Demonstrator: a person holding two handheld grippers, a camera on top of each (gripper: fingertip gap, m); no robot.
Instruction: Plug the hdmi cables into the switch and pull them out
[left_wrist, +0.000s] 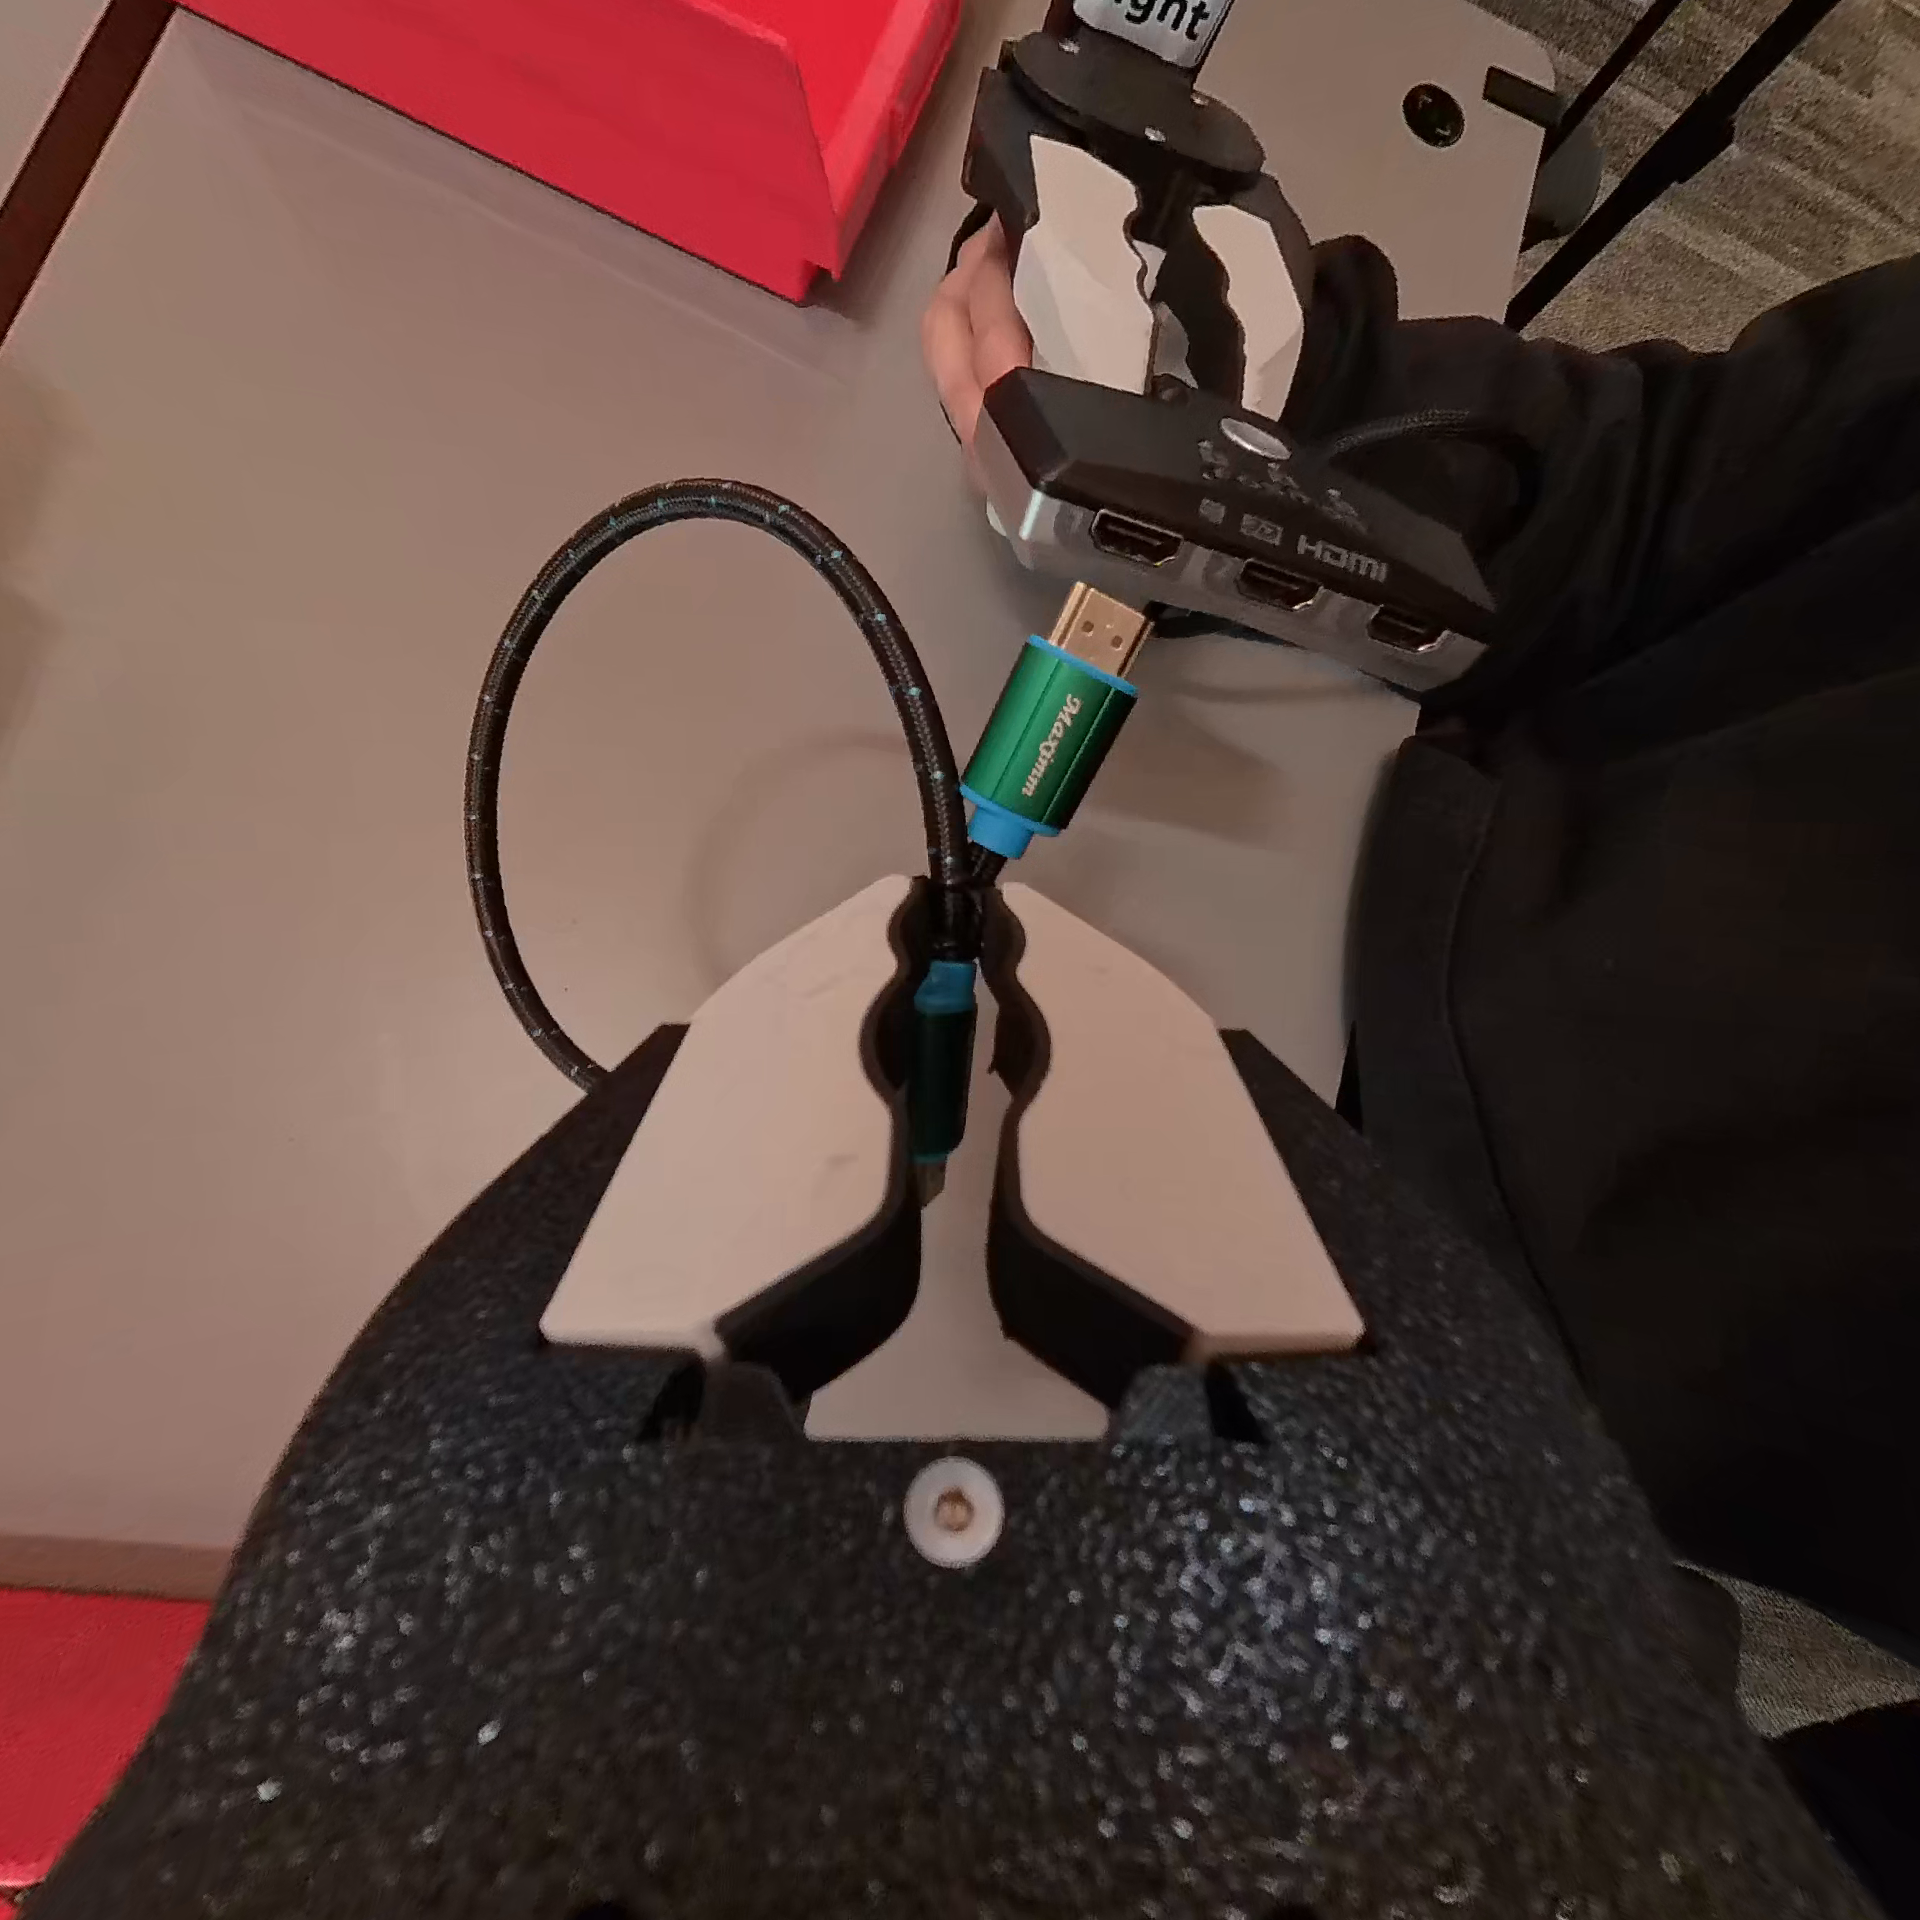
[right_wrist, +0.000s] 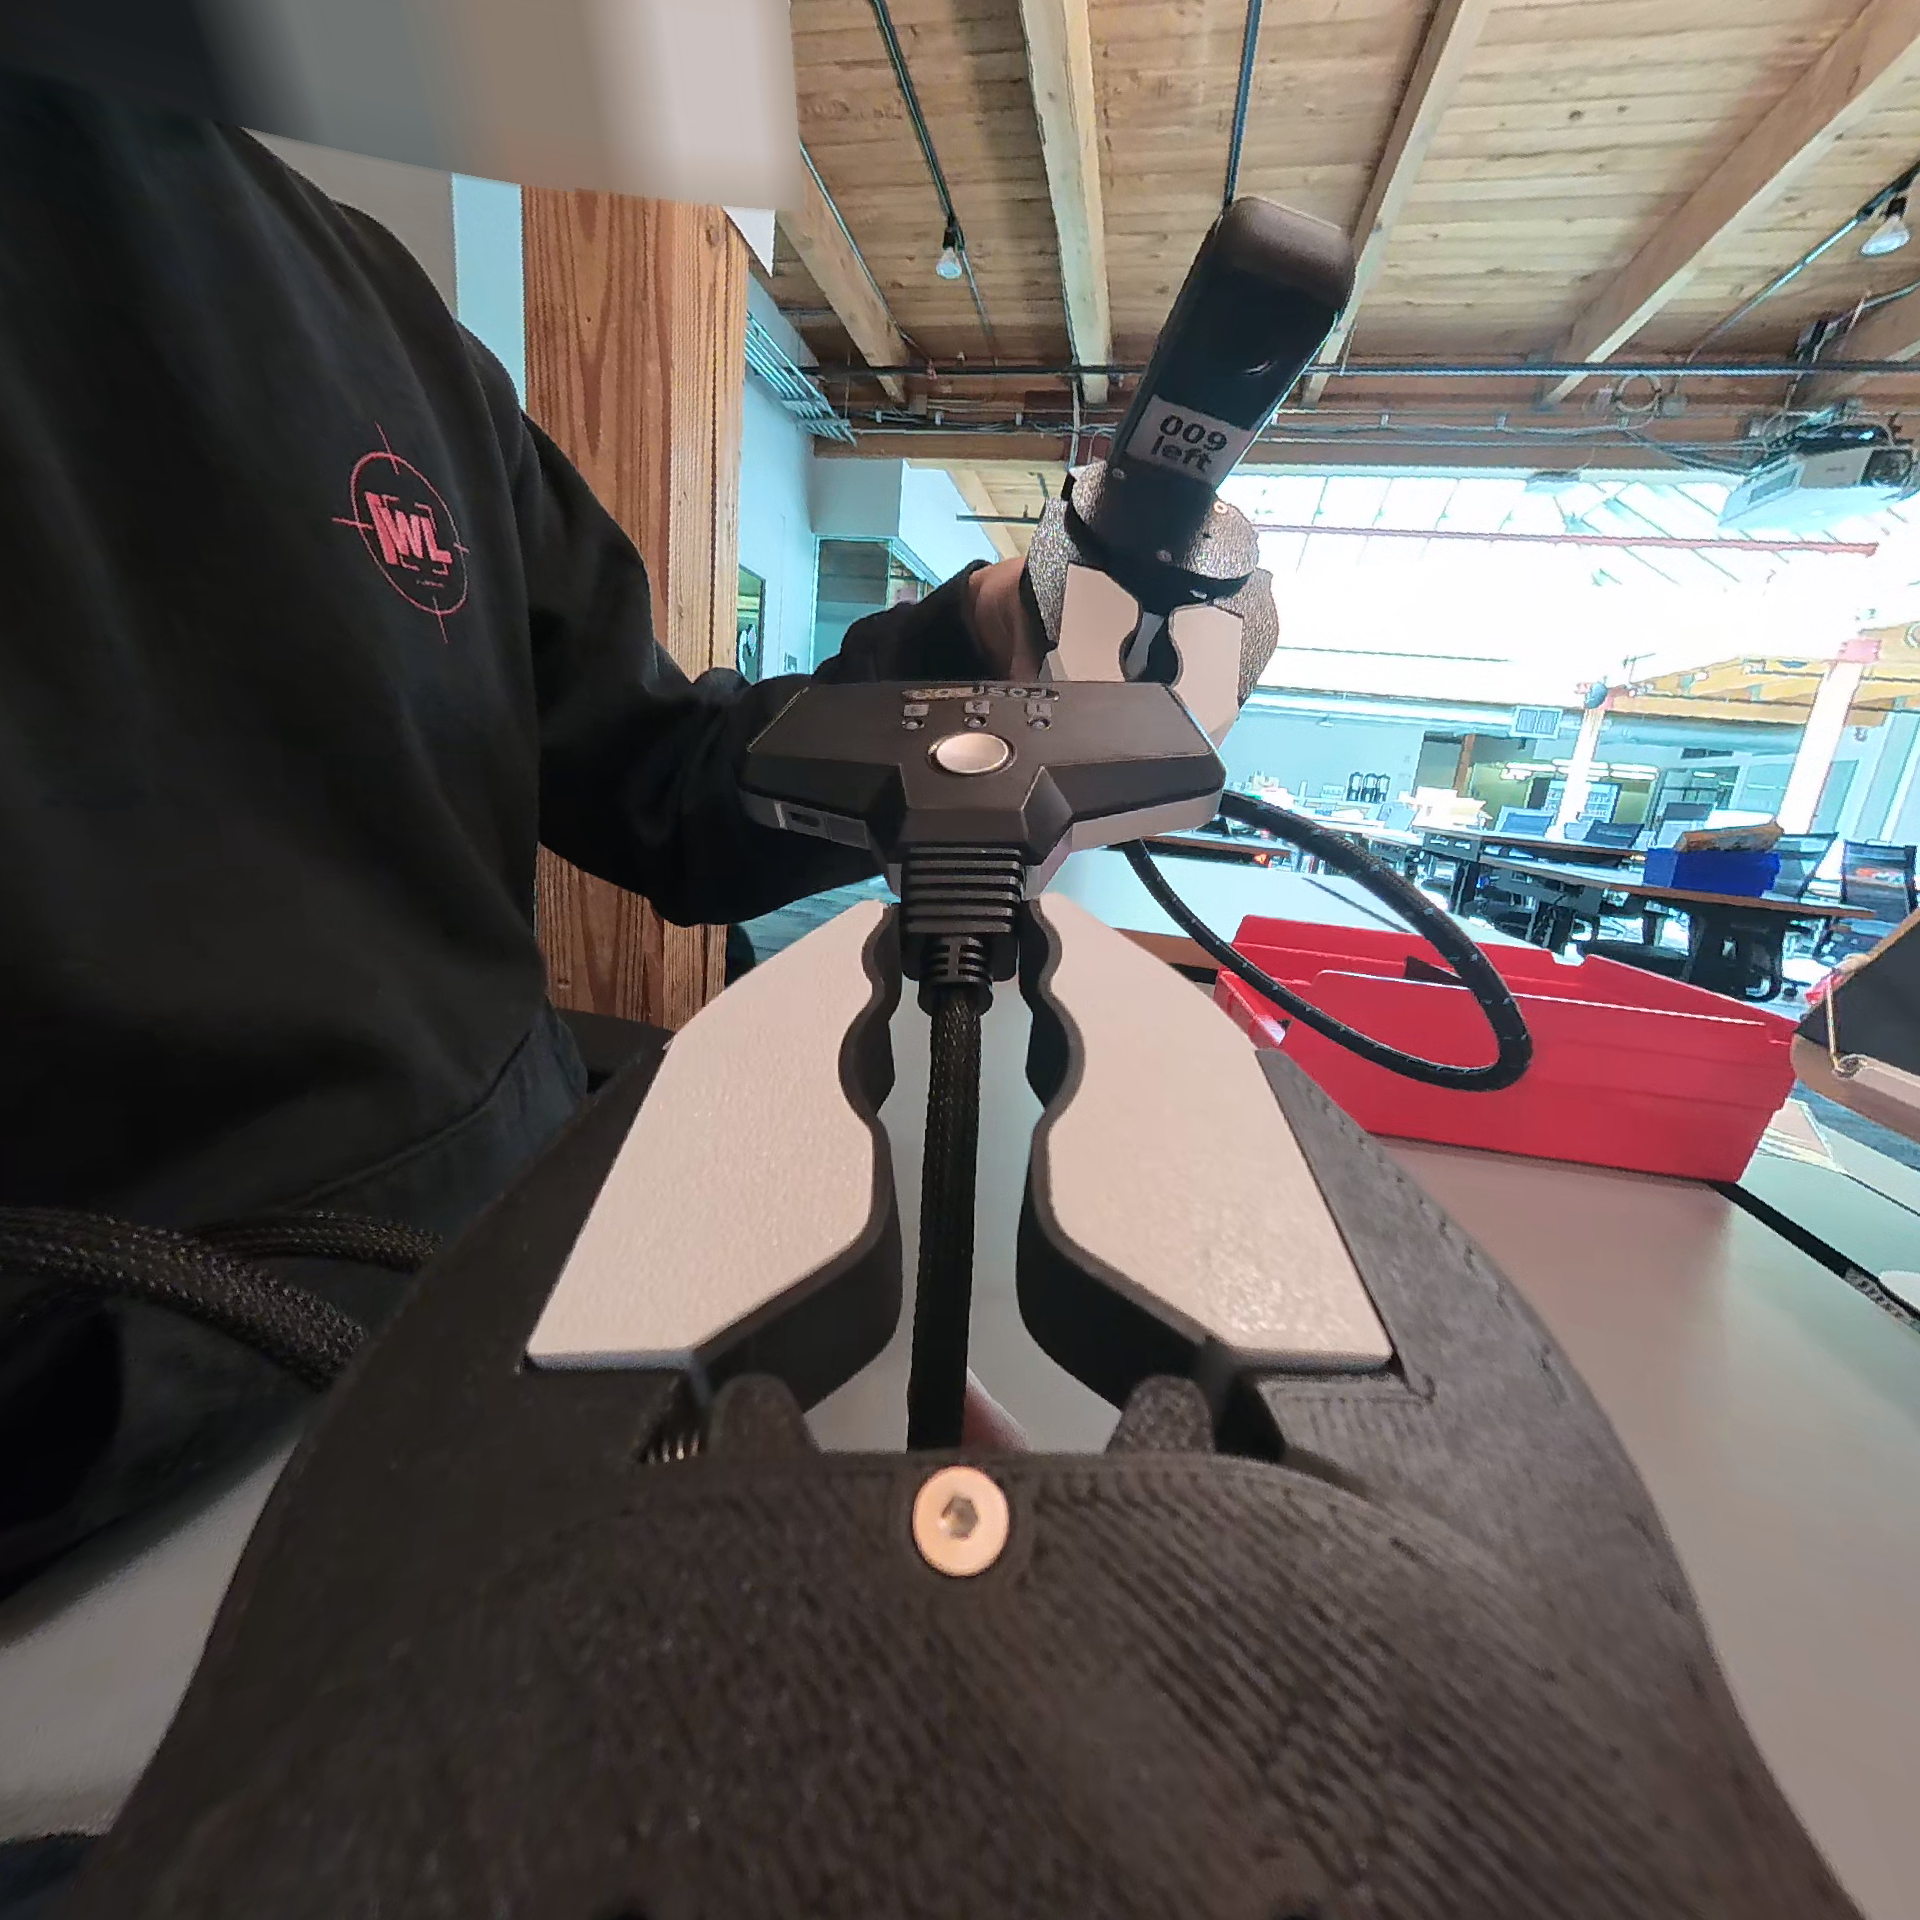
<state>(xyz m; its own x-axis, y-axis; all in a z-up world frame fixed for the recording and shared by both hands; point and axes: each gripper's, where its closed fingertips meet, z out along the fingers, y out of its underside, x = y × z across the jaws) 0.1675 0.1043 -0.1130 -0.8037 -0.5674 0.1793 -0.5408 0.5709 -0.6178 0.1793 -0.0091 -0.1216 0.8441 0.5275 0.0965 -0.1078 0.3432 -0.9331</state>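
left gripper (left_wrist: 958, 904): speckled black body, pale grey finger plates with wavy black inner edges, one screw in a white washer behind the fingers
right gripper (right_wrist: 951, 935): ridged black body, same grey plates, one silver hex screw
sleeve (right_wrist: 665, 748): black
top (right_wrist: 260, 623): black, red emblem on chest

surface: smooth pale grey tabletop (left_wrist: 312, 582) with a dark edge | on it: shallow bright red plastic bin (right_wrist: 1558, 1049) with open top and inner dividers, near the far edge | also: another red piece (left_wrist: 73, 1704) at the near left corner, mostly out of sight
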